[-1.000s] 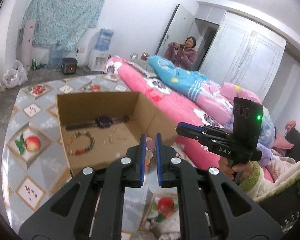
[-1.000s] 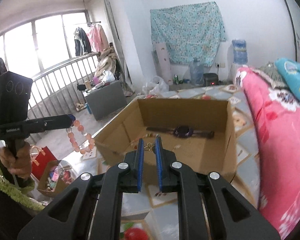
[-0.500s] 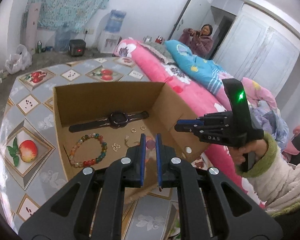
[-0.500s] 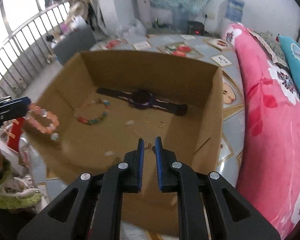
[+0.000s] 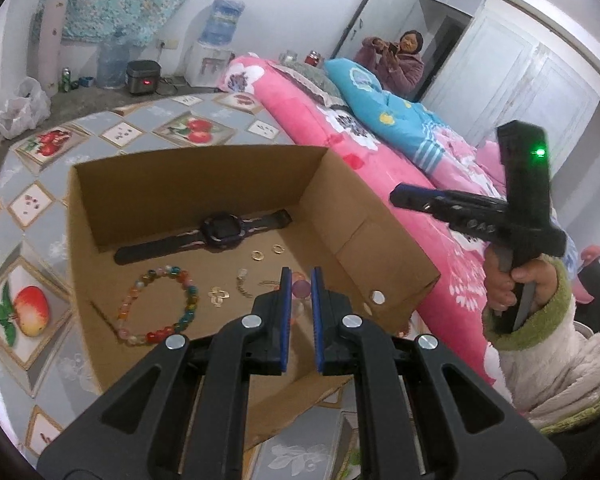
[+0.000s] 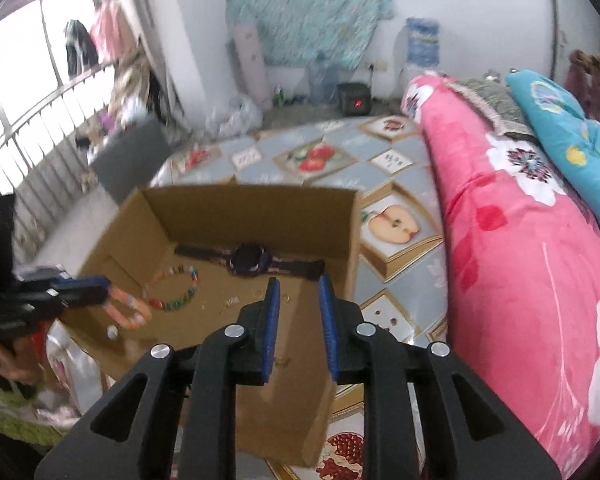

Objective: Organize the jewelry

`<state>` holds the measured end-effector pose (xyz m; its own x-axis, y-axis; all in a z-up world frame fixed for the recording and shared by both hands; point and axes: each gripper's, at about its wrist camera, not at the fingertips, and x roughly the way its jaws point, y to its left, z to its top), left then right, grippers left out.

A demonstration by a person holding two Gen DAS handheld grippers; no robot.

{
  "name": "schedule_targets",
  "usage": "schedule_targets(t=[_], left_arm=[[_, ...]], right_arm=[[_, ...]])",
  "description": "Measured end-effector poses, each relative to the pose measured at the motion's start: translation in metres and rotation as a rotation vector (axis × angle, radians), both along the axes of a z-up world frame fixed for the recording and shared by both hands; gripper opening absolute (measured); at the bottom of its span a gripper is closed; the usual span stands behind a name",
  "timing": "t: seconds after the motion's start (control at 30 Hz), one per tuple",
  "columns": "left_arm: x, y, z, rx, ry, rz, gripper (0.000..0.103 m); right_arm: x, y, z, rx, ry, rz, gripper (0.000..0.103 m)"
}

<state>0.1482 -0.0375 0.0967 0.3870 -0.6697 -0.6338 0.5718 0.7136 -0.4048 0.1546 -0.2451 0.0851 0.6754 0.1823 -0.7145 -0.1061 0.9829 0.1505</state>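
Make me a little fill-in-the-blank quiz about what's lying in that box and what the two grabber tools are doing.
1. The jewelry lies inside a ____ box.
2. The dark watch lies along the box's ____ wall.
3. The left gripper holds a ____ bead bracelet.
4. Between the right gripper fingers there is ____.

Missing words: cardboard; far; pink; nothing

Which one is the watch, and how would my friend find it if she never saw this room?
Look for the open cardboard box on the fruit-patterned tablecloth beside the pink bed. The watch lies flat on the box's floor, stretched along the far wall. It is the only long dark thing there, with a round face in the middle; its neighbours are a colourful bead bracelet and tiny gold pieces.
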Motion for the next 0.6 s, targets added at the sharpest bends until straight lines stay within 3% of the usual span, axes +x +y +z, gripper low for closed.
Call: schedule_targets(t=[0.2,0.3,0.33,0.37,0.4,0.6], left_arm=[[0.013,-0.038,-0.014,-0.008,0.103,-0.071,0.009],[0.015,-0.06,-0.017,-0.001,0.116,-0.108,0.009],[0.016,-0.066,-0.02,0.021,0.129,-0.107,0.014],[0.017,-0.07,-0.024,0.038,0.141,-0.106,0.026],[0.018,-0.072,-0.028,0.052,0.152,-0.104,0.029],[0.014,-0.06,-0.031,0.085,0.128,-0.027,0.03]], right_arm=[[-0.02,-0.018,0.001,0.07,-0.044,-0.041,0.024],[-0.023,-0.023,0.0,0.079,-0.051,-0.047,0.024],[-0.024,-0.026,-0.001,0.086,-0.053,-0.048,0.024],[-0.024,-0.029,-0.002,0.092,-0.053,-0.05,0.024],[-0.024,-0.032,-0.003,0.098,-0.053,-0.051,0.024],[-0.024,-0.046,-0.013,0.142,-0.044,-0.073,0.024]])
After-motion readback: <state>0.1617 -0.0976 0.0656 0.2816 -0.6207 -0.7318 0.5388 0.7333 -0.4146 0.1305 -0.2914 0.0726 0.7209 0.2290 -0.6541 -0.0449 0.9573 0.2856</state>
